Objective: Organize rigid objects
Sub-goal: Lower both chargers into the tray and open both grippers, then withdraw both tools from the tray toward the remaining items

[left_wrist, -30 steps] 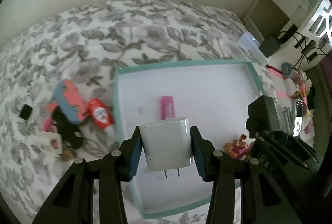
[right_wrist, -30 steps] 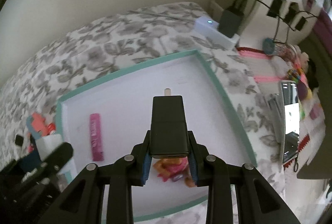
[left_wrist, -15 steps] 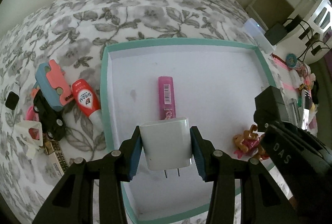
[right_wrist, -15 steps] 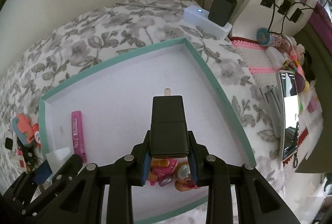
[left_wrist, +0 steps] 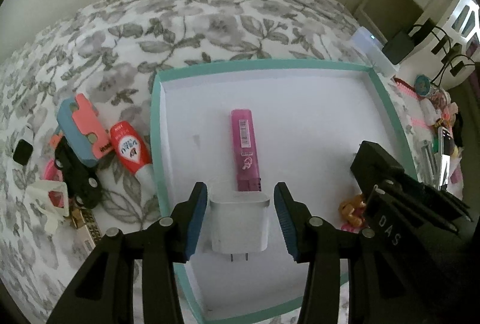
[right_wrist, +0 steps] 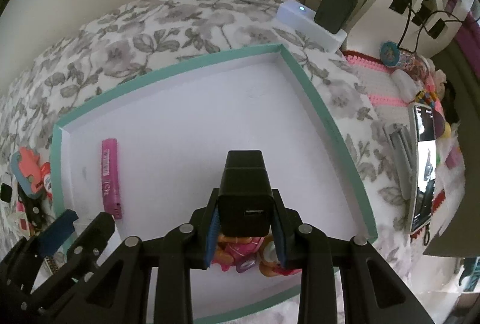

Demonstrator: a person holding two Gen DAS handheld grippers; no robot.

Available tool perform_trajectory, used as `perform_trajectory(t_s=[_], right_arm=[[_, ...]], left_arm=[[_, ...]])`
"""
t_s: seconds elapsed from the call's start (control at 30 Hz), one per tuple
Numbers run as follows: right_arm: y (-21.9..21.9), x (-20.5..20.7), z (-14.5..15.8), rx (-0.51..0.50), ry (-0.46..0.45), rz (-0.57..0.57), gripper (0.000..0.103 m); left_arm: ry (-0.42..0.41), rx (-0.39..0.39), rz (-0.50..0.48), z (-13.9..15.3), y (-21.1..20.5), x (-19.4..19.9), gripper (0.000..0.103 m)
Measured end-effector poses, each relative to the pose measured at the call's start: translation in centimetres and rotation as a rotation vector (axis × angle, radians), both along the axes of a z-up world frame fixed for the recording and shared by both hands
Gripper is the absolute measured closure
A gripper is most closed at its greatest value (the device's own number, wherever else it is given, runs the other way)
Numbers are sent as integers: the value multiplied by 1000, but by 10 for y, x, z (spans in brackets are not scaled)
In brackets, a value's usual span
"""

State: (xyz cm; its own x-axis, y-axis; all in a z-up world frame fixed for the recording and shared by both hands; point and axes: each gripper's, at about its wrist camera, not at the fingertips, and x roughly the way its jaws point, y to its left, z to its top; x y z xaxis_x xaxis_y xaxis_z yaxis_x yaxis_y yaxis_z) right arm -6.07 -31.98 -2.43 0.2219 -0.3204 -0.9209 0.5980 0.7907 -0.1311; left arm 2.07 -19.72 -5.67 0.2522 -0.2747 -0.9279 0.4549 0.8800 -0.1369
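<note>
Looking down, we see our left gripper spread apart around a white charger, pads clear of it. Our right gripper clamps a black charger over the tray.

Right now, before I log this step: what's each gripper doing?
Left gripper: open, white charger loose between its pads.
Right gripper: shut on the black charger.
</note>
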Motion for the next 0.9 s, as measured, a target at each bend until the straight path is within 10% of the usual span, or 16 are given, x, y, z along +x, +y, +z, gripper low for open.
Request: perform_trajectory(t_s=[0.63, 0.73, 0.9], right_arm=[[13, -5, 43, -55, -126, 16, 40], [17, -3, 40, -40, -121, 30, 36], [30, 3, 32, 6, -129, 79, 25]], left_arm=[[-66, -48, 130, 30, 37, 16, 42], [-67, -36, 192, 29, 53, 24, 18], [-67, -21, 270, 30, 79, 36, 16]])
